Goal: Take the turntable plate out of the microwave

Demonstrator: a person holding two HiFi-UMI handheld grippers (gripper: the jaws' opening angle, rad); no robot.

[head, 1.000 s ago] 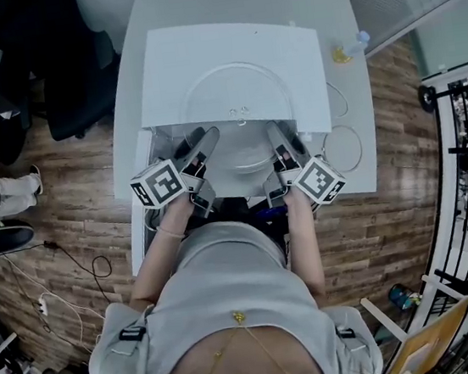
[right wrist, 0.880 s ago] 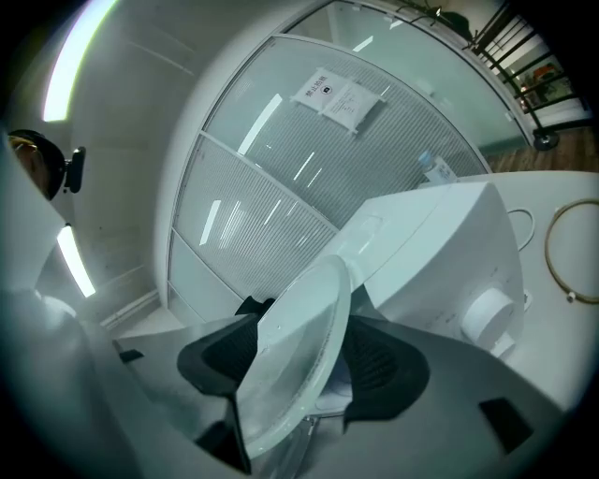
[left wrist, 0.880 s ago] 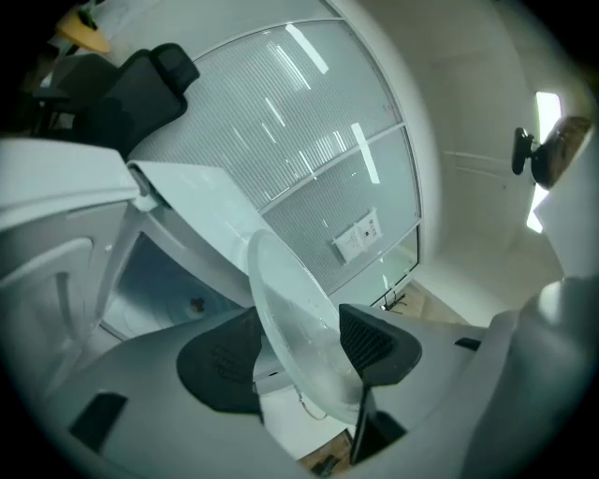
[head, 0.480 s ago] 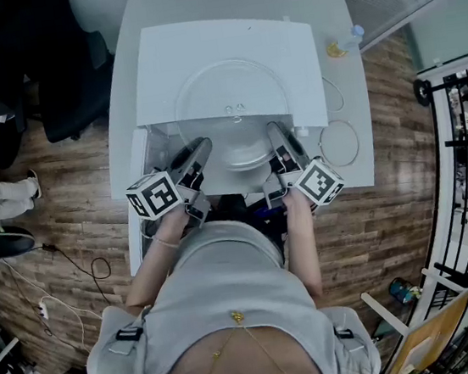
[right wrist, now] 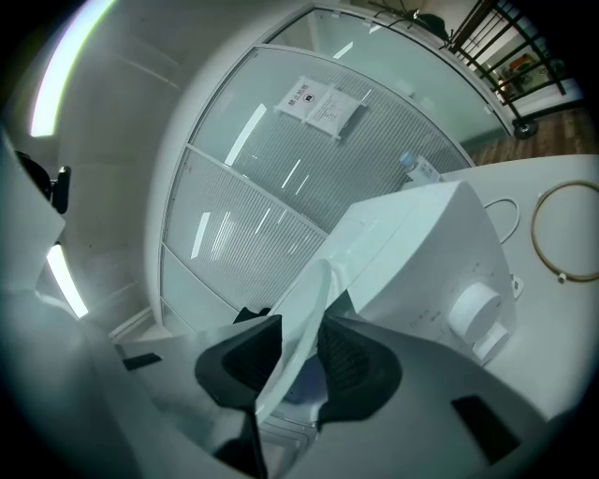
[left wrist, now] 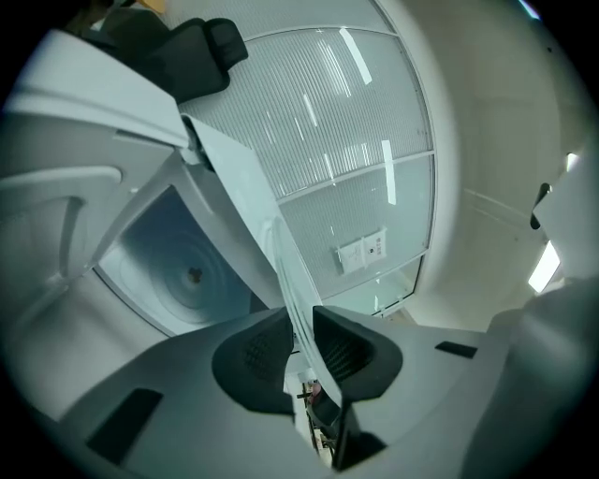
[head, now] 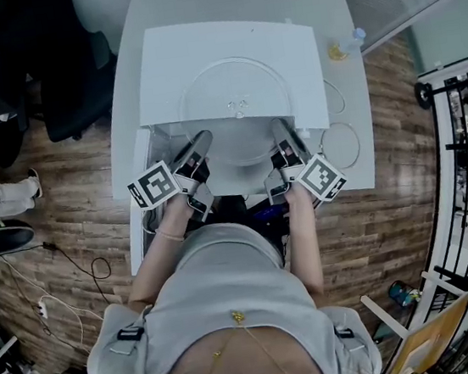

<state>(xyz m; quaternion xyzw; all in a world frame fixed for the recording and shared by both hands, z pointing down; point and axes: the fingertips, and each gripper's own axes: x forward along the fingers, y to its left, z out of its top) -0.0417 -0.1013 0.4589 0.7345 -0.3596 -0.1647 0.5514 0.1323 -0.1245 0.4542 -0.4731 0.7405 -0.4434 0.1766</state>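
The clear glass turntable plate (head: 237, 109) shows as a round outline over the white microwave (head: 199, 50), its near edge at the open front. My left gripper (head: 198, 144) grips the plate's left rim and my right gripper (head: 282, 128) its right rim. In the left gripper view the plate (left wrist: 271, 234) runs edge-on up from the left gripper (left wrist: 298, 351), whose jaws have just been closing and now pinch it. In the right gripper view the rim (right wrist: 304, 299) sits pinched in the right gripper (right wrist: 299, 351), whose jaws also just closed. The cavity hub (left wrist: 195, 274) shows behind.
The microwave door (head: 137, 195) hangs open at the left. A roller ring (head: 344, 146) lies on the white table (head: 343, 5) right of the microwave, seen also as the ring (right wrist: 571, 229) beside the control knob (right wrist: 477, 313). A small bottle (head: 348, 45) stands further back.
Both grippers' jaws have narrowed onto the plate's rim. The left gripper has rolled a little, tilting its marker cube. Neither hand has shifted much.
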